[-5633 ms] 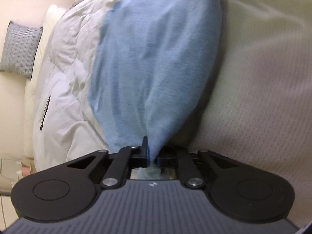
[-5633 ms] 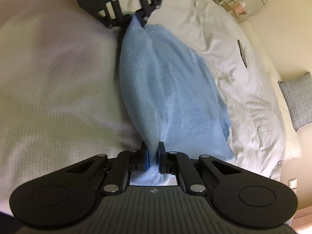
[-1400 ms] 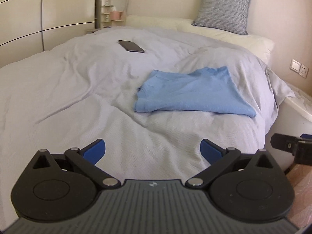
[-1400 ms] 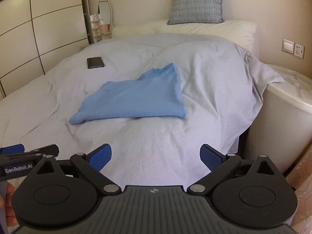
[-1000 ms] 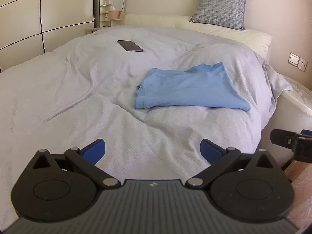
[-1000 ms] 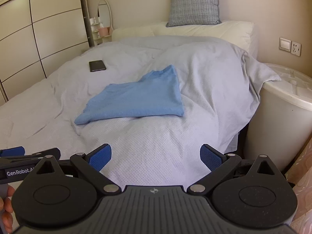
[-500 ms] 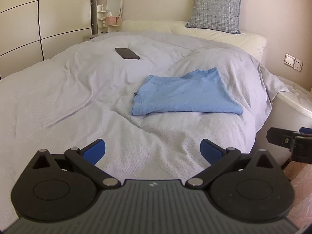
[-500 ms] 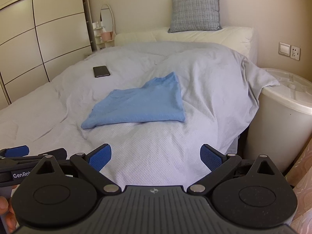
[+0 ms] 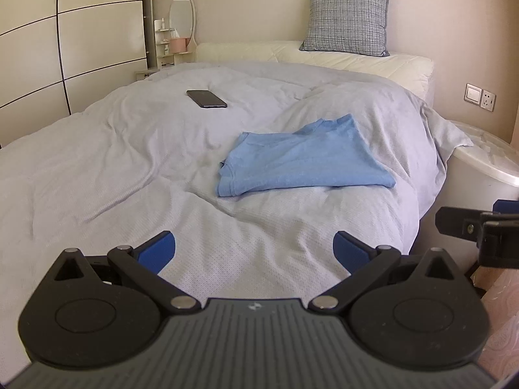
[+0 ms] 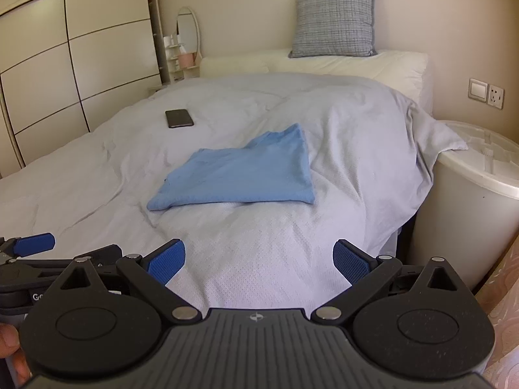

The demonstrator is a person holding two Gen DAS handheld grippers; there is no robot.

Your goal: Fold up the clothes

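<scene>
My left gripper: jaws spread wide, empty, held level. My right gripper: same, wide apart, empty, beside left. Fingertip visible at left handle.

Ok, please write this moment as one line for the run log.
stage: fold done | blue shirt: folded, lying on bed | left gripper: open, empty | right gripper: open, empty | phone: on bed, apart from shirt
</scene>
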